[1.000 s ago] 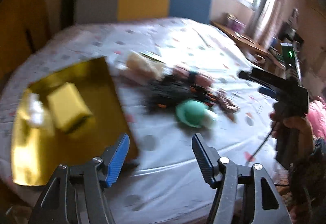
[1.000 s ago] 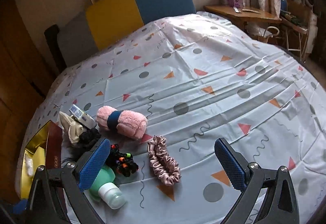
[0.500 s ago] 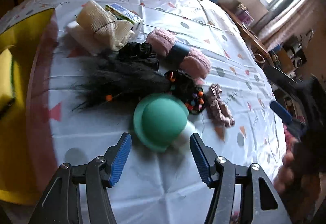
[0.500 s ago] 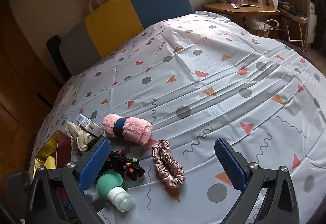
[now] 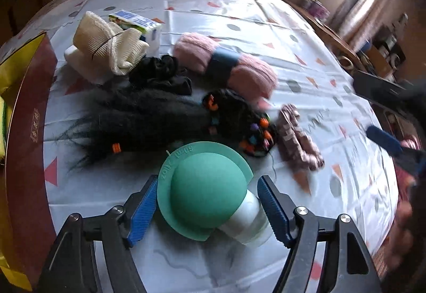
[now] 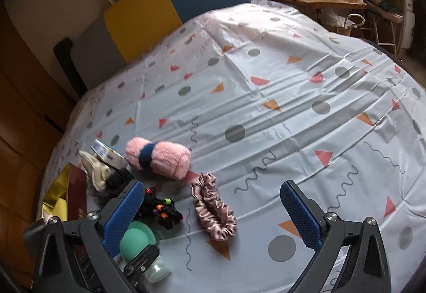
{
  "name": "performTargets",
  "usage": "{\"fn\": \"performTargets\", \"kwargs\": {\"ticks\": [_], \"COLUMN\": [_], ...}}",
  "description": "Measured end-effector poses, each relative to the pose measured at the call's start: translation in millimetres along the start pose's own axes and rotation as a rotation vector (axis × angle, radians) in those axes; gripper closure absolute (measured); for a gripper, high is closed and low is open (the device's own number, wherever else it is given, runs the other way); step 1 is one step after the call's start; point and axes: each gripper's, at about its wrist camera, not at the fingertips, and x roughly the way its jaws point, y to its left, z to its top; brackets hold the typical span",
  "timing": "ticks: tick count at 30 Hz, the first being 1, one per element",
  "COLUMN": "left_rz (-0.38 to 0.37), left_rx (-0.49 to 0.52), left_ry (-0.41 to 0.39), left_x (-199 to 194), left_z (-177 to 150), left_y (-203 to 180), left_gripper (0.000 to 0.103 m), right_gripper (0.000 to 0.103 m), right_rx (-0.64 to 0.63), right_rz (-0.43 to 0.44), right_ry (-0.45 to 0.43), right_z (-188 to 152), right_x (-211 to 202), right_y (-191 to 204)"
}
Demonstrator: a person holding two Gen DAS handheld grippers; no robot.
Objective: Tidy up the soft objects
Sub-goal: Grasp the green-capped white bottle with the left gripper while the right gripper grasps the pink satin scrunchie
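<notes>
Nearest the left gripper (image 5: 206,209), a green bottle (image 5: 207,190) lies on its side between wide-open jaws that straddle it without a visible grip, probably set for a pick. Raised lettering on its flange is too blurred to read. Beyond lie a black wig (image 5: 138,120), beaded ties (image 5: 239,122), a satin scrunchie (image 6: 214,206), a pink roll (image 6: 158,157) and a printed packet (image 5: 135,23), its text unreadable. Left, the box (image 5: 29,133) bears small gold characters, probably the destination. The right gripper (image 6: 213,215) hovers wide open, empty.
</notes>
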Motion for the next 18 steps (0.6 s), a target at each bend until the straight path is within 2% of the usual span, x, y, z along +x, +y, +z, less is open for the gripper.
{"fn": "performTargets", "kwargs": {"ticks": [4,7,12,16,18], "left_rz": [-0.032,-0.048,-0.066,-0.082,-0.075], "left_rx": [0.089,0.112,0.141,0.111,0.117], "left_ry": [-0.005,0.0,-0.016,-0.014,-0.019], "left_x": [-14,-24,-33,-31,-31], "left_z": [-17,-30,-46,-43,-46], "left_y": [0,7,19,25,24], "left_gripper": [0.032,0.032,0.031,0.027,0.027], "right_gripper": [0.012,0.034,0.035,0.035,0.035], "right_rx": [-0.016,-0.036,-0.099,-0.152,-0.196], "right_rz": [-0.043,-0.067,-0.068,-0.086,-0.124], "right_ry": [0.05,0.087,0.16,0.21,0.215], "right_z": [-4,-8,-16,-24,-28], "right_x": [11,19,35,48,54], "right_y": [-2,-2,7,14,19]}}
